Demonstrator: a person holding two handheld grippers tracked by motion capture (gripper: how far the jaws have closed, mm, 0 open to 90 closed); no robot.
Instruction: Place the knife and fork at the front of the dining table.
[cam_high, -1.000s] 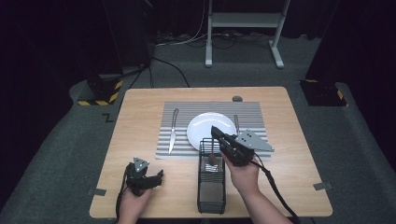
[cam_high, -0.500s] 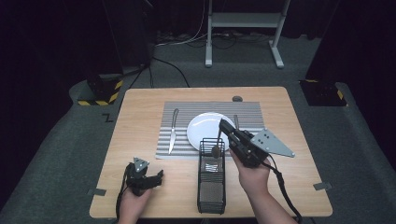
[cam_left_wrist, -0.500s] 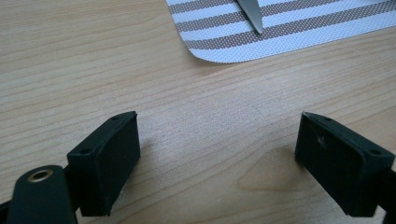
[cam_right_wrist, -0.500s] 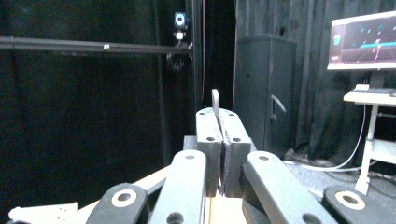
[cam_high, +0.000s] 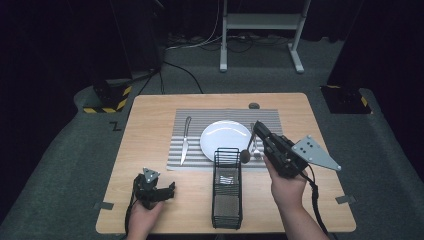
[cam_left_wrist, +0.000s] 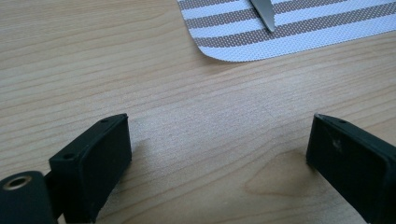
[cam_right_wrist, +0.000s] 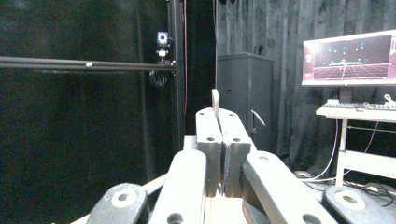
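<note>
My right gripper (cam_high: 258, 128) is raised over the placemat's (cam_high: 200, 120) right part and is shut on a spoon (cam_high: 246, 155). The spoon's bowl hangs down beside the top of a black wire cutlery basket (cam_high: 227, 200). In the right gripper view the jaws of the right gripper (cam_right_wrist: 222, 116) are pressed together, and the spoon's (cam_right_wrist: 215, 100) thin handle end pokes up between them. My left gripper (cam_high: 159, 191) rests low at the table's front left. Its jaws have just been opening, and the left gripper (cam_left_wrist: 219, 144) has only bare wood between them.
A white plate (cam_high: 225, 137) sits mid-mat, with a knife (cam_high: 185, 140) to its left and a silver utensil (cam_high: 255, 145) to its right. Some cutlery (cam_high: 227, 178) lies in the basket. The knife's tip (cam_left_wrist: 264, 11) and the placemat's corner (cam_left_wrist: 299, 32) are ahead of my left gripper.
My right gripper has risen and drifted right with the spoon, away from the basket's top. The left hand has stayed where it was.
</note>
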